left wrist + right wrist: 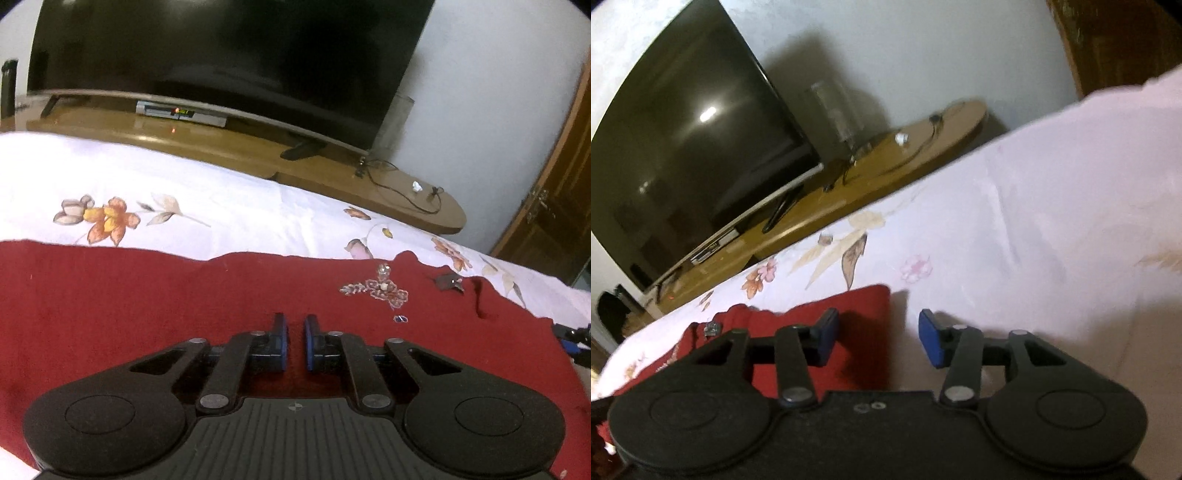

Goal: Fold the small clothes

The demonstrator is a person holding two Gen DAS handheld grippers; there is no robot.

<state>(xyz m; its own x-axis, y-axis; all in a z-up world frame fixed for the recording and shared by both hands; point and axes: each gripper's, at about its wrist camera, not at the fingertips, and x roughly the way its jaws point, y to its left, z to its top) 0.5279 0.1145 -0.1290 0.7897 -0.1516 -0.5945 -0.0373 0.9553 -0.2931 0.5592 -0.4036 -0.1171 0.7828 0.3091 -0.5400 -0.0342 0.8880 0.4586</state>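
A dark red garment (147, 306) lies spread flat on a white floral bedsheet (229, 206). It has a beaded flower decoration (380, 290) near its right part. My left gripper (295, 328) hovers over the garment's middle with its blue pads a narrow gap apart and nothing between them. In the right wrist view, my right gripper (879, 334) is open and empty over the garment's right edge (864, 317); its left finger is above the red cloth, its right finger above the bedsheet (1015, 229).
A large dark TV (229, 55) stands on a wooden cabinet (332, 173) beyond the bed, with a set-top box (181, 112) and a cable (402, 188). A wooden door (554, 192) is at the right. The right gripper's edge (576, 339) shows at the far right.
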